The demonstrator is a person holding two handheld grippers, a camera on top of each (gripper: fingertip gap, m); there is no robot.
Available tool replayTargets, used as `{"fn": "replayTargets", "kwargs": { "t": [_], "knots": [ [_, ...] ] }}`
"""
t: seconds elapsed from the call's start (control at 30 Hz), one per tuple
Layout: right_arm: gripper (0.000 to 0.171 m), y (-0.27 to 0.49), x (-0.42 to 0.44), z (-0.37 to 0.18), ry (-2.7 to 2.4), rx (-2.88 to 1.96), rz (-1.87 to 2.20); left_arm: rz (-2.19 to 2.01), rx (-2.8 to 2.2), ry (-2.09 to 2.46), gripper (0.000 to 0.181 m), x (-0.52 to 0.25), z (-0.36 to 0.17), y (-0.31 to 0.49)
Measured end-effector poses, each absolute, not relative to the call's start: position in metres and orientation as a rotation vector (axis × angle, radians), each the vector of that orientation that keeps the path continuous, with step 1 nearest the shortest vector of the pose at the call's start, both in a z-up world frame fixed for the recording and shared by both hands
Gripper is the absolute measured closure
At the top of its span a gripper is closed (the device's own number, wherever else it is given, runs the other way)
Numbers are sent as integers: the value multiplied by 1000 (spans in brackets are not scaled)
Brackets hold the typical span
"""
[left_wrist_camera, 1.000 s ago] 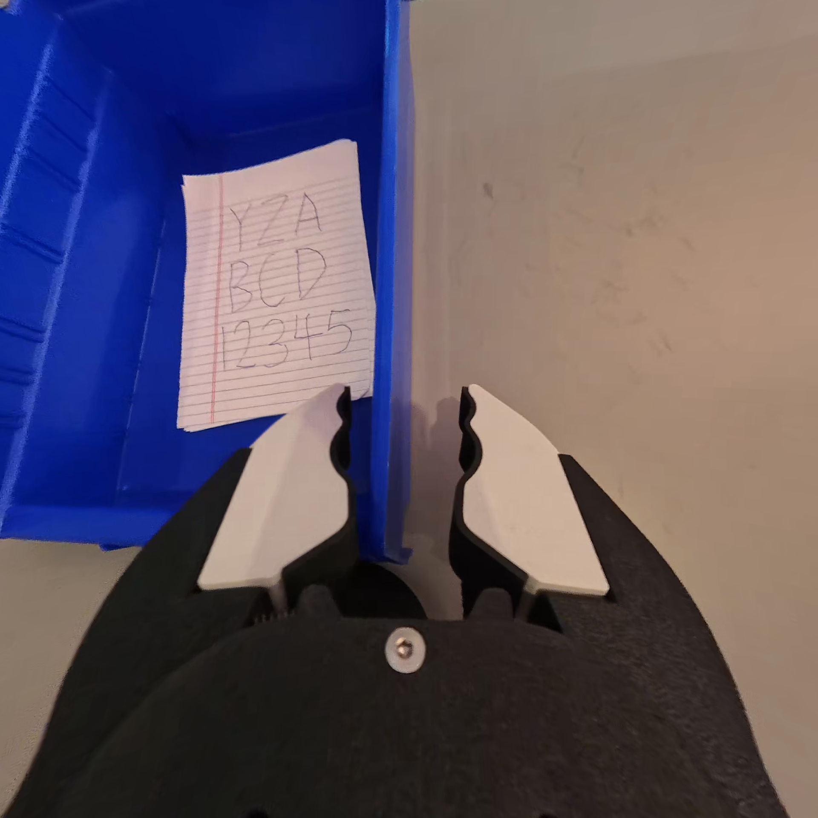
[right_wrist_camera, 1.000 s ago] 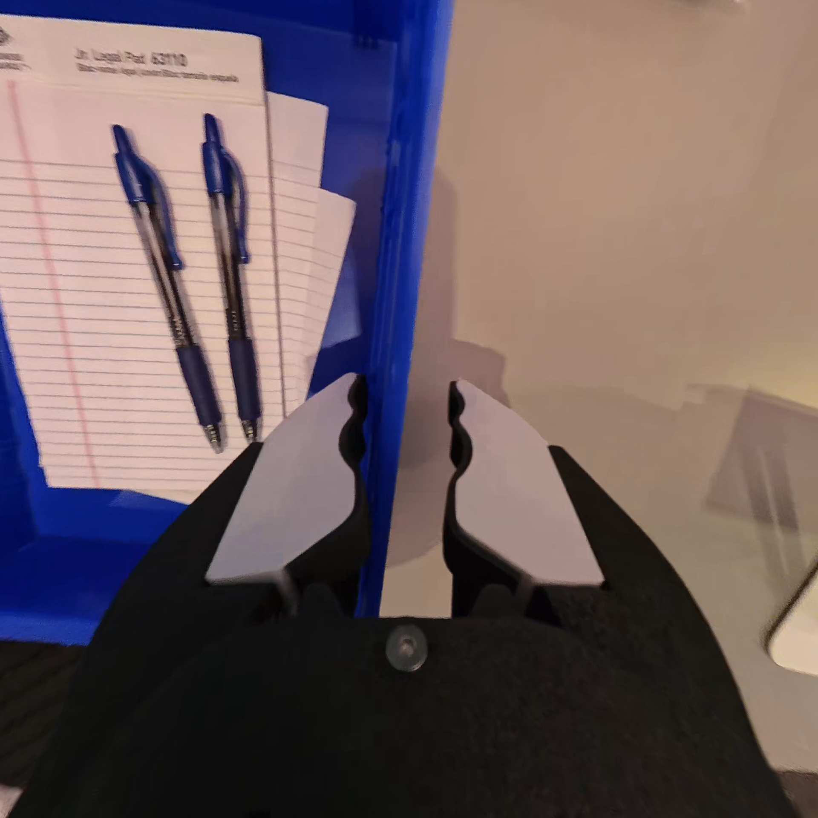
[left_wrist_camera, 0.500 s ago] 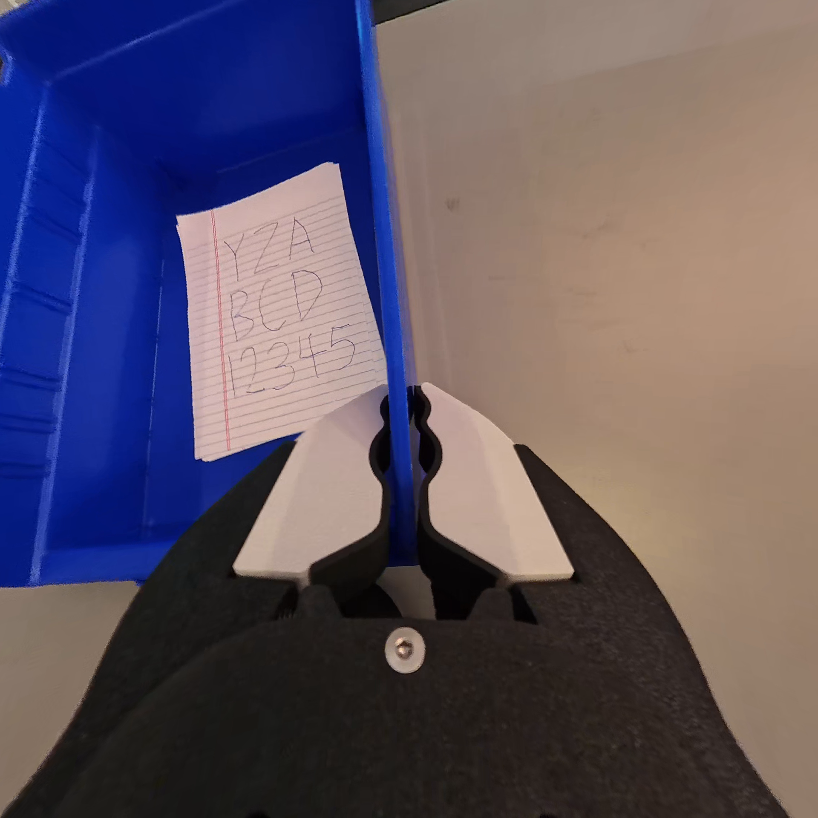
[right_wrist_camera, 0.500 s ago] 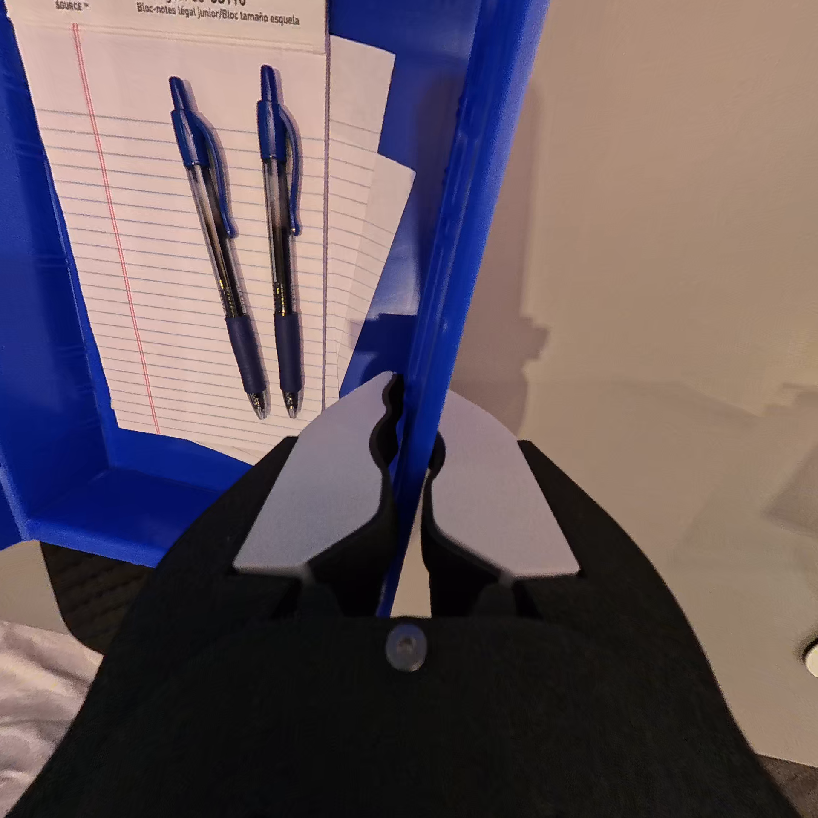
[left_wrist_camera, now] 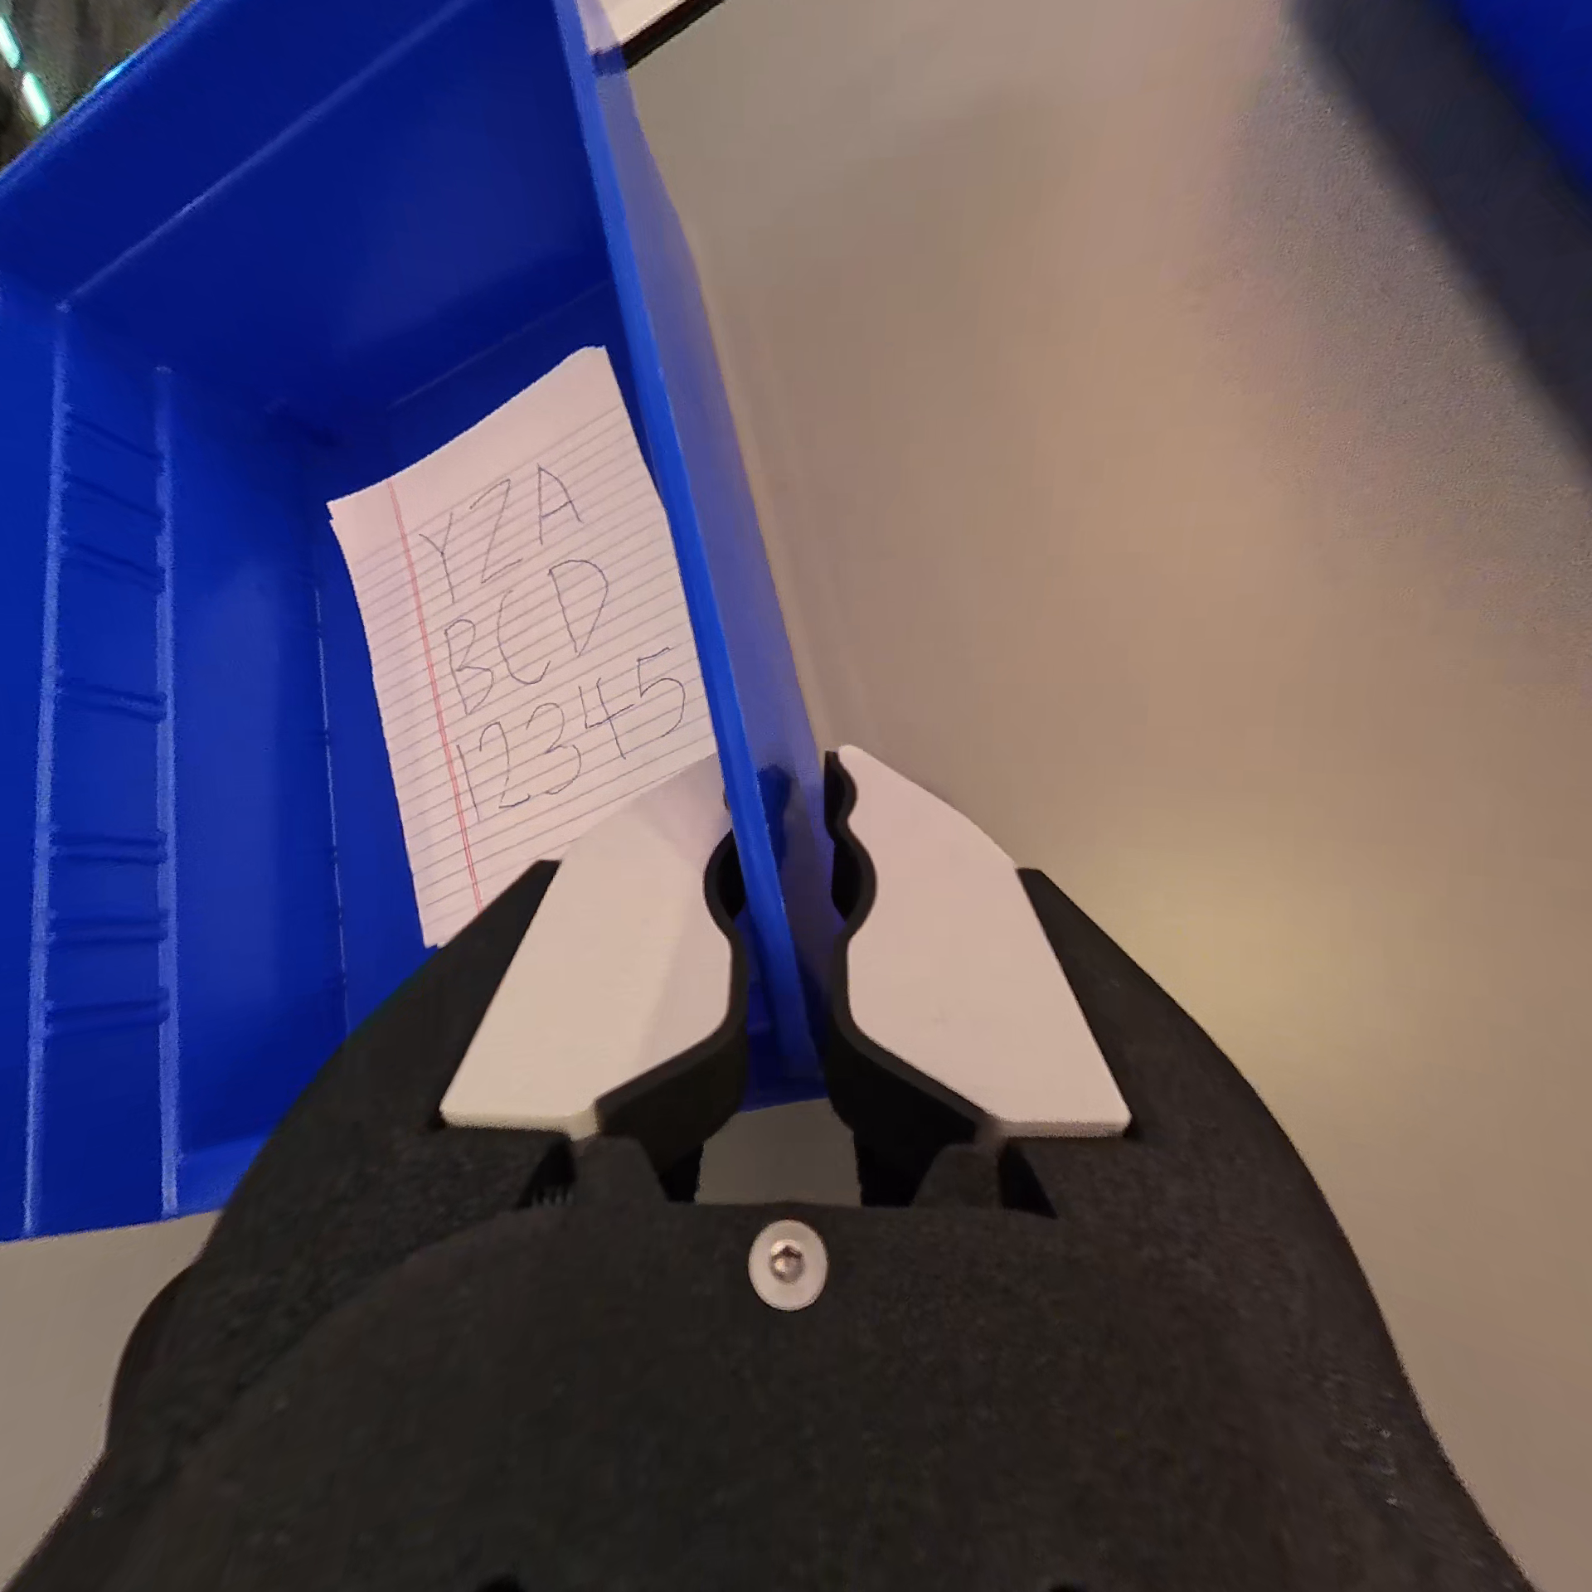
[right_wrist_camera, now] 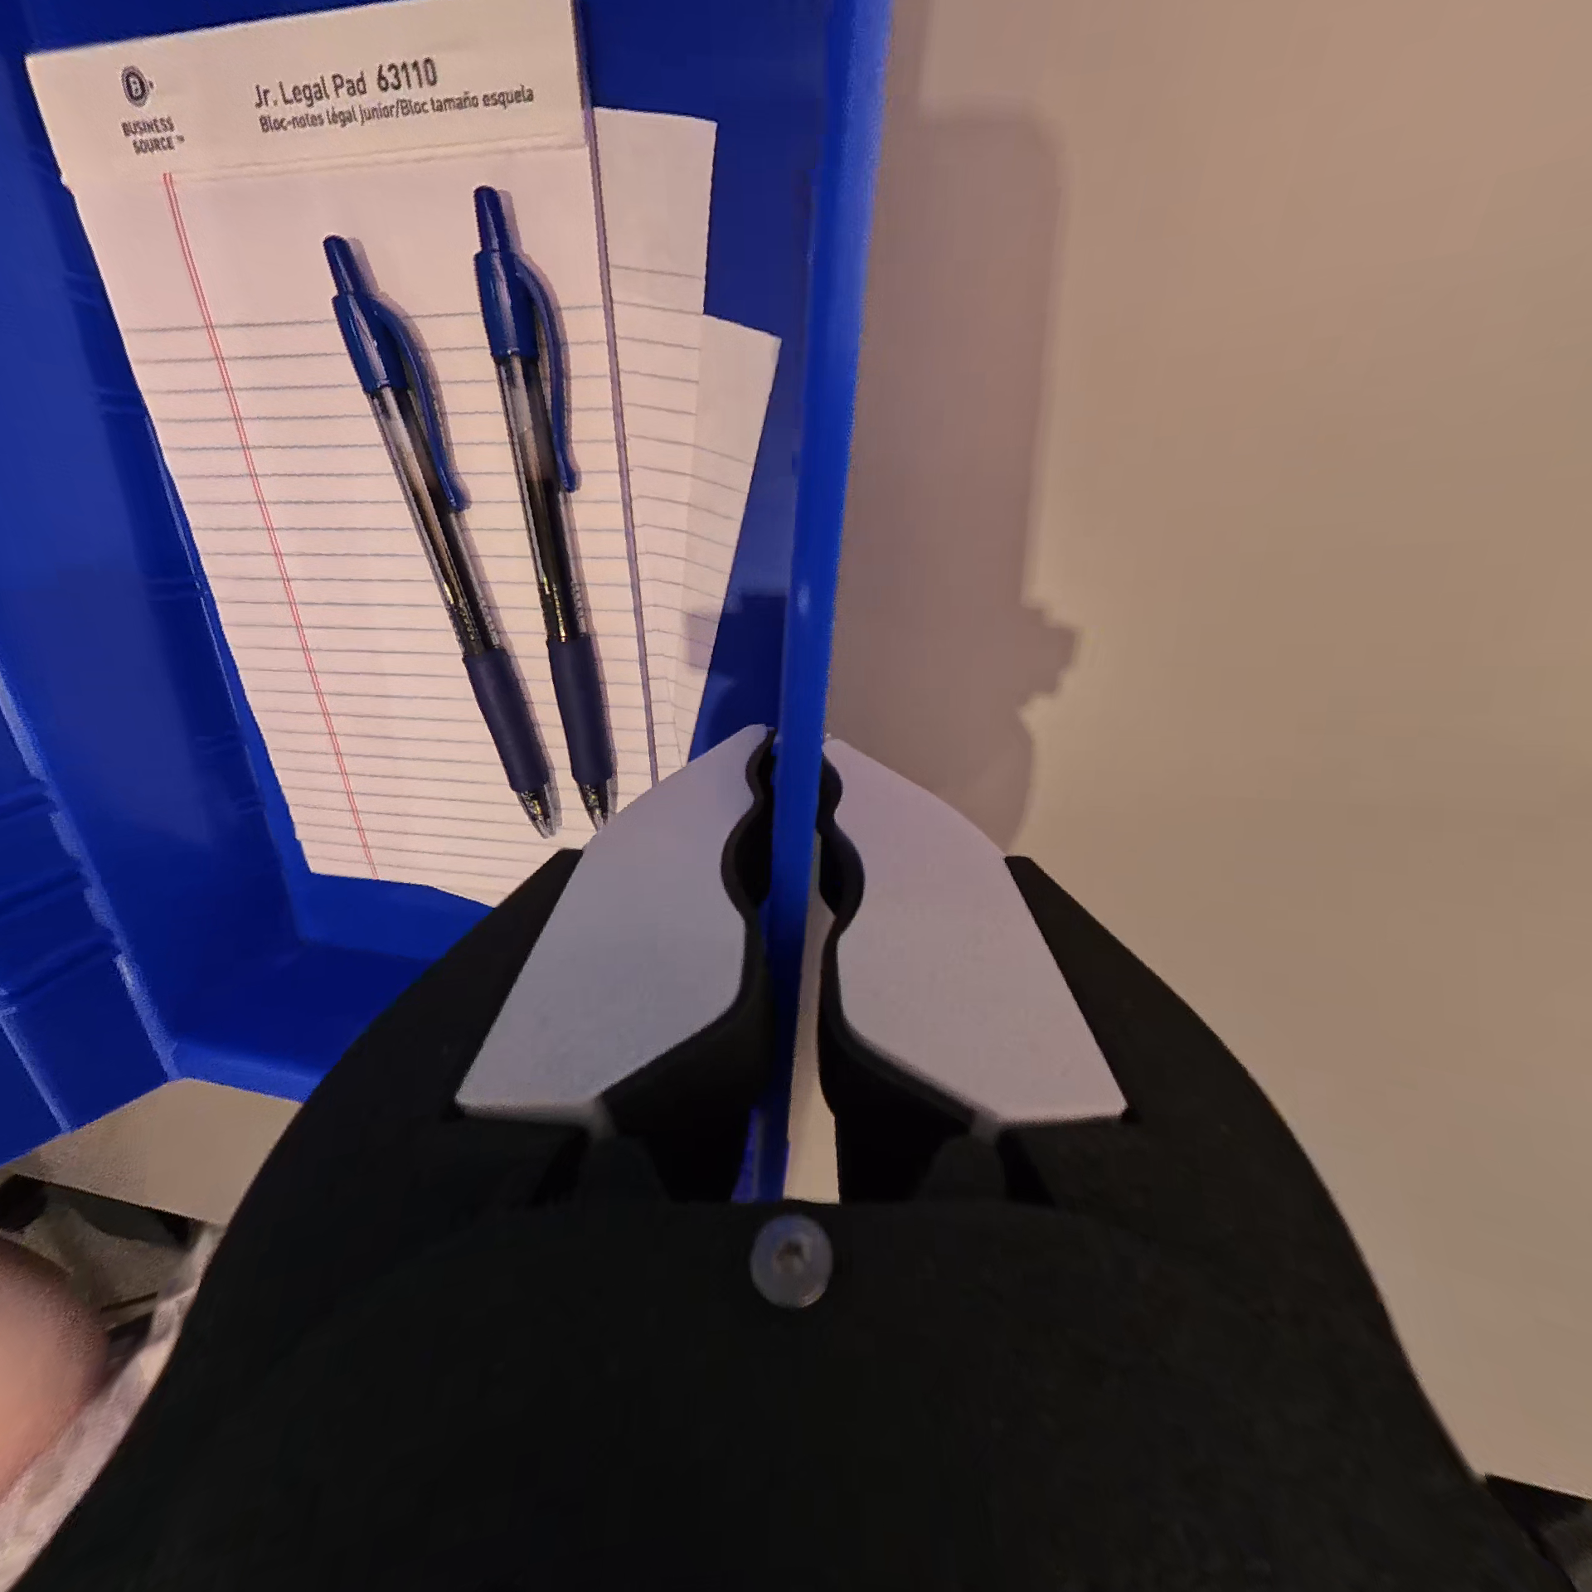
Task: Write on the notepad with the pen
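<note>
Two blue pens (right_wrist_camera: pixel 405 517) (right_wrist_camera: pixel 538 508) are laid side by side on one notepad (right_wrist_camera: pixel 284 482) inside a blue bin (right_wrist_camera: pixel 805 431), whose wall is clamped by the right tool (right_wrist_camera: pixel 797 749). The left tool (left_wrist_camera: pixel 775 775) is parted astride a second bin's (left_wrist_camera: pixel 680 517) wall; one written sheet (left_wrist_camera: pixel 525 680) lies inside.

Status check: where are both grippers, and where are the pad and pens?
Right gripper shut on blue plastic bin wall. Left gripper open astride other blue bin's wall. White lined notepad, two blue pens untouched in bin.

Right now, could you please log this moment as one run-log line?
left gripper: open astride blue bin wall | right gripper: shut on second blue bin wall | pens on notepad: untouched
</note>
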State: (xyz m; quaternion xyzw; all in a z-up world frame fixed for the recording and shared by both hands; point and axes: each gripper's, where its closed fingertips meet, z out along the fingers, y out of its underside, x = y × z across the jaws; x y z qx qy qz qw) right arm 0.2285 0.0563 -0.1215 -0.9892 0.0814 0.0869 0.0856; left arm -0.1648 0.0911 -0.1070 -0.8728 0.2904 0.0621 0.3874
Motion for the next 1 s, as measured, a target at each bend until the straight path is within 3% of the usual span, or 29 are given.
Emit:
{"fn": "replayTargets", "kwargs": {
  "t": [0.3, 0.43, 0.63, 0.83, 1.0],
  "knots": [
    [163, 76, 162, -119, 28, -2980, 213, 45, -2212, 859, 155, -94, -110, 66],
    [146, 92, 157, -117, 79, -2941, 226, -129, -2213, 840, 144, -76, -110, 56],
    [164, 87, 163, -126, 142, -3003, 259, -279, -2085, 834, 142, -73, -90, 41],
    [165, 87, 172, -126, 48, -3005, 321, -452, -1898, 796, 145, -148, -35, -11],
    [165, 77, 195, -126, 79, -3022, 405, -380, -1874, 628, 149, -254, -30, -24]
  ]
}}
